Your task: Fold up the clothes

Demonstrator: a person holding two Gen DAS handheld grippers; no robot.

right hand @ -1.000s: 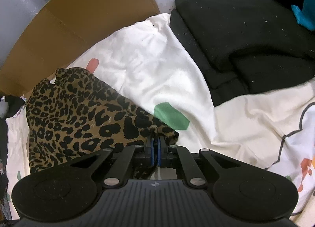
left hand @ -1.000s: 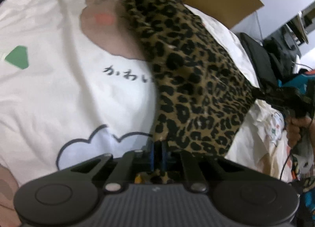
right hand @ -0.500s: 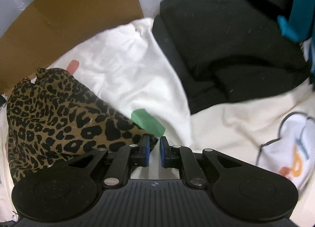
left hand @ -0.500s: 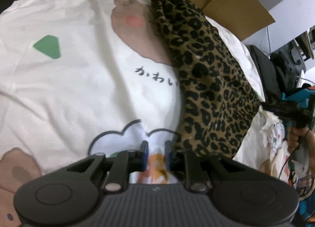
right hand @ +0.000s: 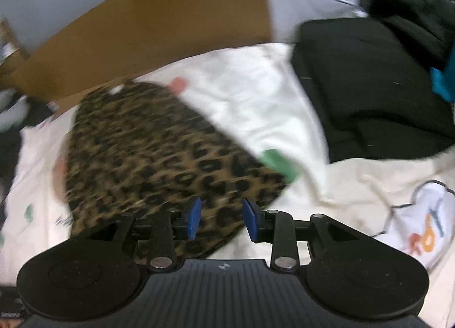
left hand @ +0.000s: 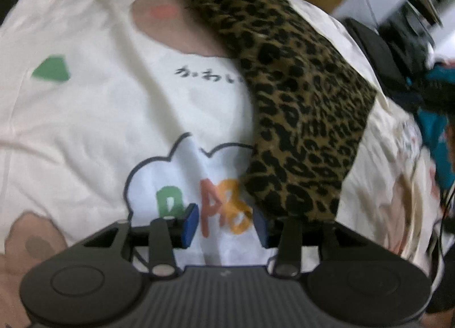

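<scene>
Both grippers, left (left hand: 224,224) and right (right hand: 221,218), have just let go of the leopard garment (left hand: 298,106) and now gape wide, empty; it lies doubled on the sheet (left hand: 85,117), so that fold looks placed.

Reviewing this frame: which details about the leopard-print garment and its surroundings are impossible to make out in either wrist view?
- Leopard-print garment: its near edge is hidden behind the left gripper in the left wrist view.
- Same garment in the right wrist view: motion blur smears the print, so fold lines are unreadable; the right gripper covers its near edge.
- Printed sheet: the writing is partly covered by the garment.
- Black clothes: cut off by the frame edge.
</scene>
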